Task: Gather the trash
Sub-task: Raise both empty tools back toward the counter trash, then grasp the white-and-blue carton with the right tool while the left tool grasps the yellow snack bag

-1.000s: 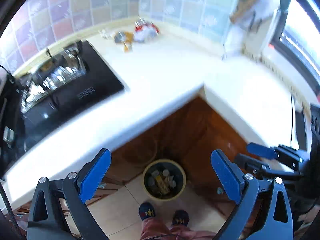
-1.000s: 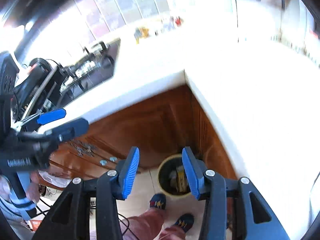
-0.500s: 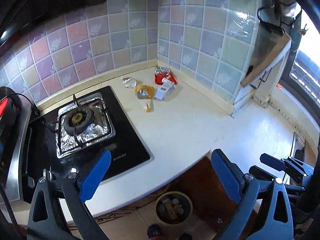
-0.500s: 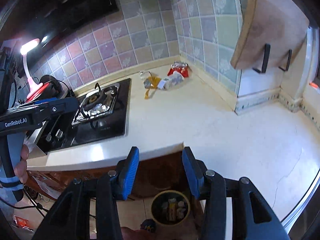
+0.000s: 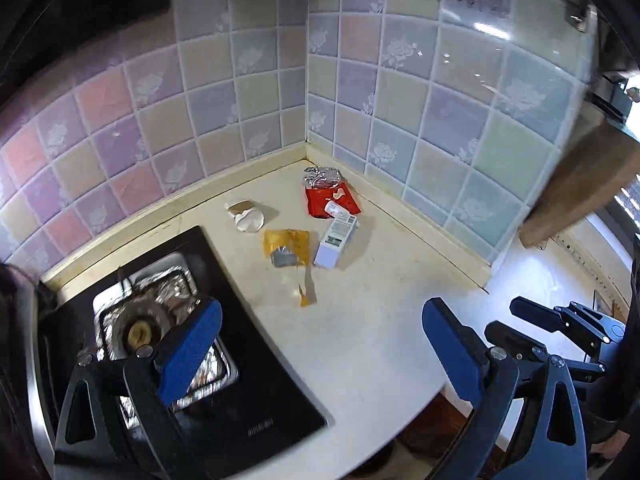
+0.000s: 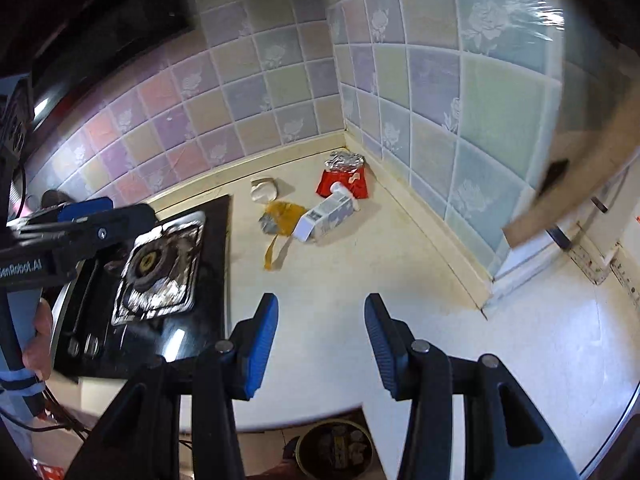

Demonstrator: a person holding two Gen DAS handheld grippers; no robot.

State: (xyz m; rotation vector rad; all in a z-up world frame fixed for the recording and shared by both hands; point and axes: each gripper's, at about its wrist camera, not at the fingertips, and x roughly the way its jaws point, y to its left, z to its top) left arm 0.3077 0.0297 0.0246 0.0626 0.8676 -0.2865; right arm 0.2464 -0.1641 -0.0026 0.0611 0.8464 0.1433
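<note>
Both grippers, left (image 5: 322,354) and right (image 6: 321,338), were held with jaws apart and empty above the counter (image 6: 340,292). Trash was clustered in the tiled corner beyond the stove (image 5: 160,344): a carton (image 6: 326,216), red wrapper (image 6: 344,184), yellow wrapper (image 5: 286,248) and white scrap (image 5: 248,218). The carton, nearest and stiffest, would best be approached first and gripped across its narrow sides.
</note>
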